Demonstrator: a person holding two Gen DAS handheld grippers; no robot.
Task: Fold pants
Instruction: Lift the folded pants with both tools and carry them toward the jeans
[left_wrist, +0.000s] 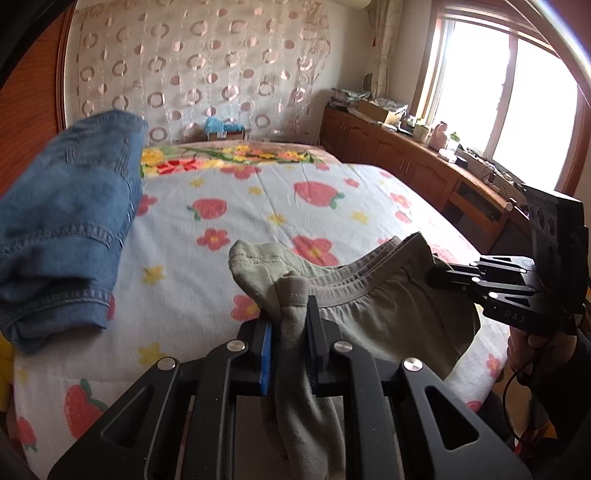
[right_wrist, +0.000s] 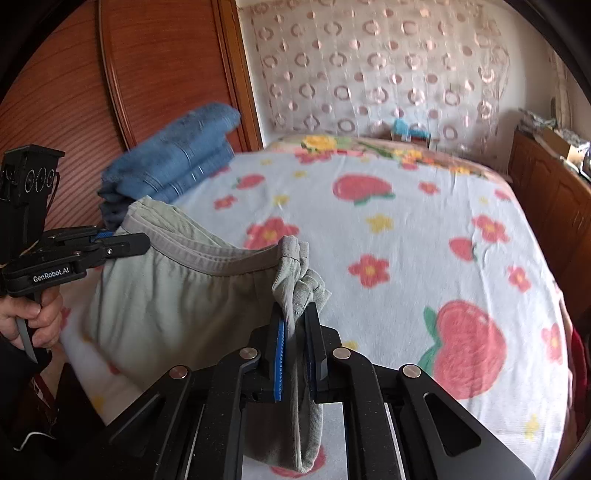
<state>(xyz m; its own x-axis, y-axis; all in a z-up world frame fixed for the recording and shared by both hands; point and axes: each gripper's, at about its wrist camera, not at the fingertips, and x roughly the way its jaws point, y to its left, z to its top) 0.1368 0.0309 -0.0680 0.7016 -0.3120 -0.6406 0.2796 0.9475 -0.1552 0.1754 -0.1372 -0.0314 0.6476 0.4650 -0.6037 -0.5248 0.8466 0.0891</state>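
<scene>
- Left gripper (left_wrist: 289, 314), bottom centre of its view, is clamped on one waistband corner of the grey-green pants (left_wrist: 376, 310).
- Right gripper (right_wrist: 297, 325) pinches the other corner; the pants hang over the strawberry-print bed (right_wrist: 406, 229).
- Folded jeans (left_wrist: 66, 221) lie at left.

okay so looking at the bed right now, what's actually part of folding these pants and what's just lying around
In the job:
- grey-green pants, held up by the waistband over the bed
- left gripper, shut on one end of the waistband
- right gripper, shut on the other end

Lying about:
- folded blue jeans on the strawberry bedspread
- clutter on the wooden cabinet by the window
</scene>
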